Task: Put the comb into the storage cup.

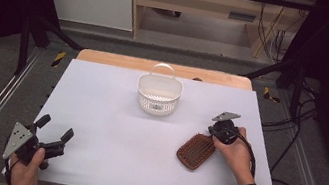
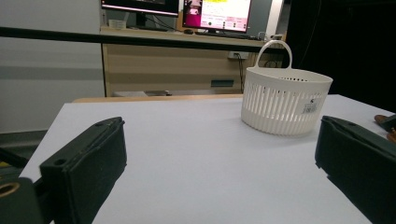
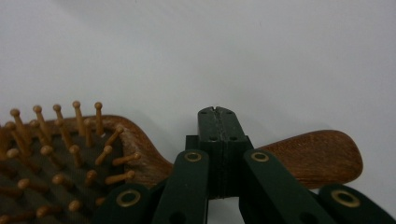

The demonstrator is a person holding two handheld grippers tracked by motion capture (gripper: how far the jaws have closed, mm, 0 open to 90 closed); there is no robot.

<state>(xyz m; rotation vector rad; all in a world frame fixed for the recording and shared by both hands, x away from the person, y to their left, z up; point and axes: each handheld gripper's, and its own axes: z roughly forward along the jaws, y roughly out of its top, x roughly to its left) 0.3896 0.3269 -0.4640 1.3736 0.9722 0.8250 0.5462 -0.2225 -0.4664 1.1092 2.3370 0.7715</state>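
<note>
The right claw (image 3: 218, 114) hangs pressed together over the handle of the wooden hairbrush (image 1: 196, 151), which lies bristles-up on the surface (image 1: 110, 129) near the white basket (image 1: 158, 94). Pushed down shut, it would likely skid the brush aside (no grip yet); the left claw (image 1: 55, 130) rests spread.

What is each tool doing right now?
Left tool: open, holding nothing.
Right tool: shut, pressed together over the hairbrush handle, not gripping it.
</note>
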